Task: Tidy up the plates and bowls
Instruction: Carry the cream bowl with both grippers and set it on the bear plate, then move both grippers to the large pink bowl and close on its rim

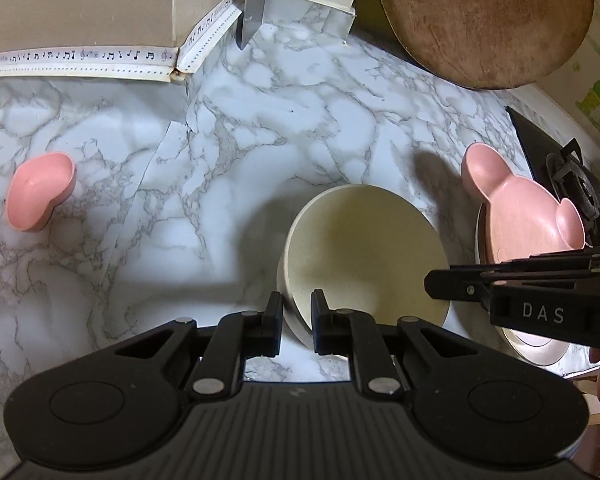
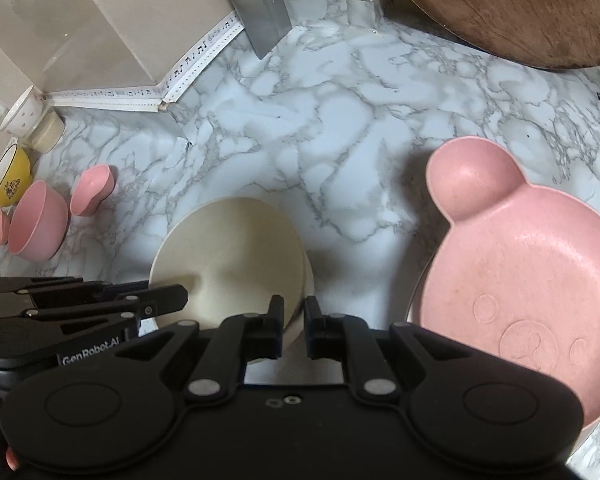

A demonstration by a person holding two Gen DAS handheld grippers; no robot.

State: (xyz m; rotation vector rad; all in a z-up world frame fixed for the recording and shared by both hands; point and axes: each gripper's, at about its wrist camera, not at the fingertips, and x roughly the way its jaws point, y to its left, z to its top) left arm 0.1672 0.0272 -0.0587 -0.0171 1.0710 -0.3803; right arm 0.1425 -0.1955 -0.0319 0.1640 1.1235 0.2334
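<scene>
A cream bowl (image 1: 364,256) is held tilted over the marble counter; it also shows in the right wrist view (image 2: 228,256). My left gripper (image 1: 296,320) is shut on its near-left rim, one finger inside and one outside. My right gripper (image 2: 294,328) is shut on its right rim. A pink bear-shaped plate (image 2: 524,280) lies on a white plate to the right; the bear plate also shows in the left wrist view (image 1: 528,216). A small pink heart-shaped dish (image 1: 40,190) sits at the left.
A round wooden board (image 1: 488,20) leans at the back right. A gas stove (image 1: 568,184) is at the right edge. A pink bowl (image 2: 38,226), a yellow bowl (image 2: 10,180) and small cups stand at the far left. A metal post (image 1: 254,0) stands at the back.
</scene>
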